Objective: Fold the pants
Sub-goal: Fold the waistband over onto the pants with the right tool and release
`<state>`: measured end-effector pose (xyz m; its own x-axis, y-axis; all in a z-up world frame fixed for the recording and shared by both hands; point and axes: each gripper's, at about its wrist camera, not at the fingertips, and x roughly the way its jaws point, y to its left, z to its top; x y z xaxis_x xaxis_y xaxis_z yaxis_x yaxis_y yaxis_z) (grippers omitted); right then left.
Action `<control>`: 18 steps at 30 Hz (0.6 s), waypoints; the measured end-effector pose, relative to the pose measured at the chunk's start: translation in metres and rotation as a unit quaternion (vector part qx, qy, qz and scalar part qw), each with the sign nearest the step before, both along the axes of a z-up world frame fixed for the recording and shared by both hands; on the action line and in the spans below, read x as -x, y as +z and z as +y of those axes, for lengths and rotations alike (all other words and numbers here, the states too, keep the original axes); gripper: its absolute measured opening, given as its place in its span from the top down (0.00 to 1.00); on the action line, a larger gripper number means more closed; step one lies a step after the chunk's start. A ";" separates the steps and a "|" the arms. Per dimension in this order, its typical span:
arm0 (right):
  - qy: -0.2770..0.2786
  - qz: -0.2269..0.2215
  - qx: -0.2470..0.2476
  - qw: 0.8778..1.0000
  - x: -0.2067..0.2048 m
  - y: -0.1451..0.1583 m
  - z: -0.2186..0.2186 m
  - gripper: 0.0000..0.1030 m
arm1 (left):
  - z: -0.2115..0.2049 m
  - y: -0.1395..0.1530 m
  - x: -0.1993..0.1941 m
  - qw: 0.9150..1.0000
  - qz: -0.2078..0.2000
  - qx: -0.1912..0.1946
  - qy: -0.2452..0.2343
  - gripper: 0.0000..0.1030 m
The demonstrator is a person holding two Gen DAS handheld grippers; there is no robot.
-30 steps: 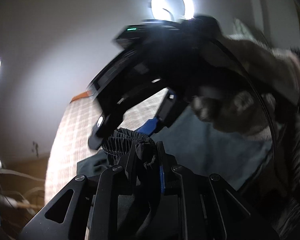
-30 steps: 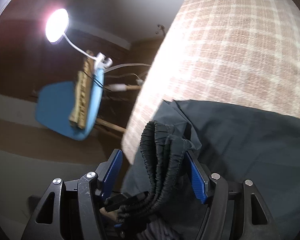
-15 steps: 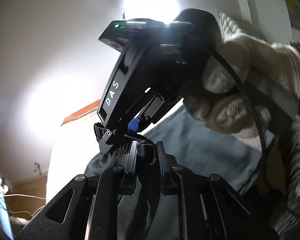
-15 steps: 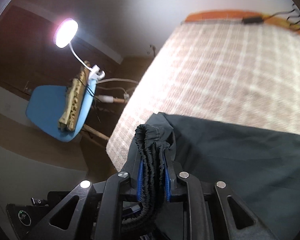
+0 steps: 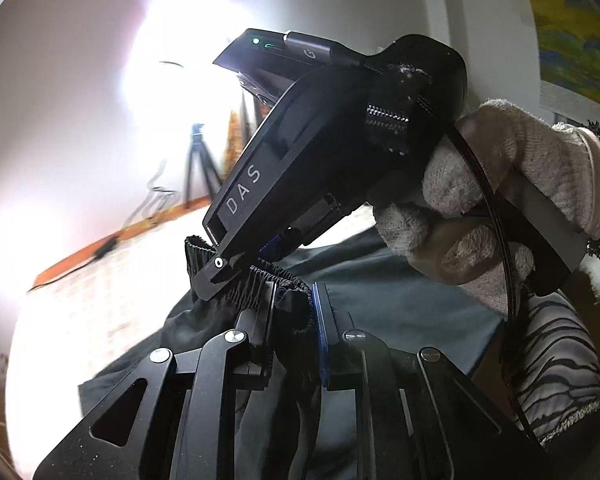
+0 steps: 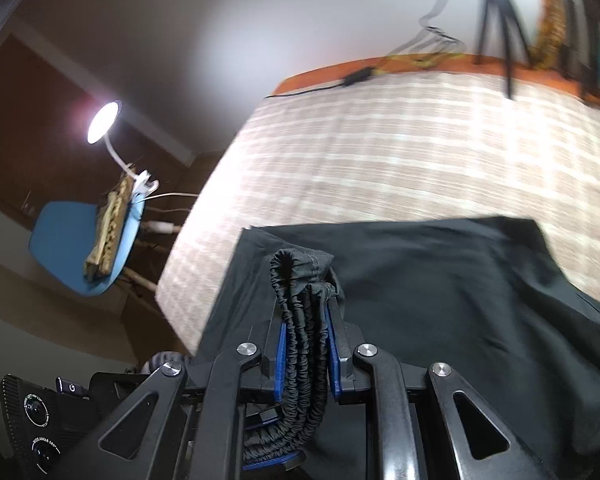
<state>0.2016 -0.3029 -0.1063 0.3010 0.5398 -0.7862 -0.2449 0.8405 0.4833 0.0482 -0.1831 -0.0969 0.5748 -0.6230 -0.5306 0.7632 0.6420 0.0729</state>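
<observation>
The dark pants (image 6: 440,280) lie spread on a checked beige cloth (image 6: 400,152) over the table. My right gripper (image 6: 306,320) is shut on the gathered elastic waistband (image 6: 300,276), bunched between its blue pads. My left gripper (image 5: 293,312) is shut on another bunch of the same waistband (image 5: 291,300), with pants fabric (image 5: 400,300) hanging behind it. In the left wrist view the right gripper's black body (image 5: 300,168), held by a gloved hand (image 5: 500,208), sits just above and touching the waistband.
A blue chair (image 6: 79,248) with a clip lamp (image 6: 103,122) stands off the table's left edge. A tripod (image 6: 496,12) and cables (image 6: 380,68) sit at the orange far edge. A bright light (image 5: 171,60) glares in the left wrist view.
My right gripper closed from open onto the waistband. Both grippers lifted and tilted, so more of the table's far edge and the tripod come into view.
</observation>
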 end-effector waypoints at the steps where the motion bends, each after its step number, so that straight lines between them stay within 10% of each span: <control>1: -0.006 0.001 0.002 1.000 0.002 -0.002 -0.007 0.85 | -0.011 -0.004 0.001 1.000 0.005 -0.002 -0.010 0.86; 11: -0.068 0.013 -0.009 0.998 0.010 -0.030 -0.088 0.86 | -0.011 -0.013 0.021 0.983 0.153 0.029 -0.098 0.79; 18: -0.089 0.018 -0.026 0.996 0.026 -0.047 -0.114 0.86 | 0.054 -0.022 -0.026 0.979 0.202 0.027 0.014 0.71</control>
